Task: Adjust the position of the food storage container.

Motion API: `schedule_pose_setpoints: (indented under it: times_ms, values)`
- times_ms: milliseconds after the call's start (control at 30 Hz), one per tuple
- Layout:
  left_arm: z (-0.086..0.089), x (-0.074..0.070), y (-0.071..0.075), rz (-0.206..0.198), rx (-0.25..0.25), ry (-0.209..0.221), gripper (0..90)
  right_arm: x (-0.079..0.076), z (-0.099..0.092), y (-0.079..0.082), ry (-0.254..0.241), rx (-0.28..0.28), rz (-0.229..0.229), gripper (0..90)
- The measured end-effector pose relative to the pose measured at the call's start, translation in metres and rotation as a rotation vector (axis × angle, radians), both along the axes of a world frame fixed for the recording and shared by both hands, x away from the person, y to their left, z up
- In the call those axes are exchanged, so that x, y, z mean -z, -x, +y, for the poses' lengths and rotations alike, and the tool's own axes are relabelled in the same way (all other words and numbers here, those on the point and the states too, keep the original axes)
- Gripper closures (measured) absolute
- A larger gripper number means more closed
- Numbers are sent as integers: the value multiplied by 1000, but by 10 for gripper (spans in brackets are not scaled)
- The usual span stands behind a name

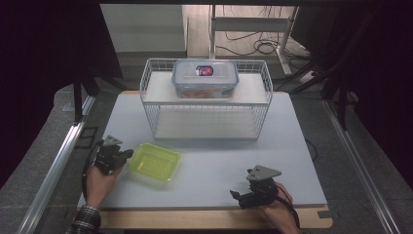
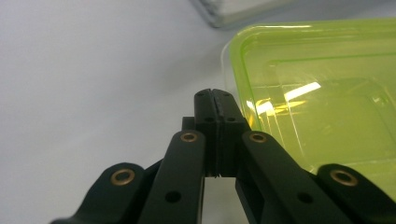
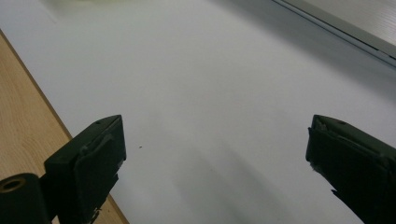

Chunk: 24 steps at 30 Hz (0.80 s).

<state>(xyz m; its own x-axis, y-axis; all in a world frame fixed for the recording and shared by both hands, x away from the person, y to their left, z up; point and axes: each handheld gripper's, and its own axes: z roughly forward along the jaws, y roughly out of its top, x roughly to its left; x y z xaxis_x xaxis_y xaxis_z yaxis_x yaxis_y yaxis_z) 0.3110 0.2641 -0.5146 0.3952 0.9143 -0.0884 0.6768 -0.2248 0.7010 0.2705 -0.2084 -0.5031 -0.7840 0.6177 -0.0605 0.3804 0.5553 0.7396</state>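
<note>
The left gripper (image 1: 125, 154) is being held low at the left of the surface (image 1: 219, 165), its fingers (image 2: 205, 112) being pressed fully together with nothing between them. Their tips are being kept just beside the near-left edge of the green tray (image 1: 154, 162); whether they are touching its rim cannot be told. In the left gripper view the tray (image 2: 322, 93) is being seen to the right of the closed fingers, lying flat and translucent on the surface (image 2: 93, 84).

The right gripper (image 1: 235, 194) is being held near the front edge at the right, well apart from the tray. Its fingers (image 3: 88, 163) are being kept wide apart over the bare surface (image 3: 210, 116), with nothing between them.

Behind the tray, a wire rack (image 1: 207, 102) is being used as the stand for a lidded box (image 1: 205, 78) on its upper shelf.
</note>
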Motion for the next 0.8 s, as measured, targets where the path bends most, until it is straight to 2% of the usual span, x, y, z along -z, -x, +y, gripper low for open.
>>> schedule_pose_setpoints:
  times_ms: [33, 67, 233, 700, 800]
  values:
    - [-11, 0, 4, 2, 20, 4, 897, 0, 0, 0, 0, 1, 2, 51]
    - [-11, 0, 4, 2, 20, 4, 896, 0, 0, 0, 0, 3, 4, 51]
    - [-36, -3, 16, 9, 73, 22, 896, 1, -1, -1, -3, 8, 12, 51]
    - [-82, -6, 35, 5, 196, 59, 896, 2, -4, -4, -22, 23, 32, 51]
    - [-87, -7, 37, 2, 212, 61, 896, 2, -5, -4, -24, 25, 32, 51]
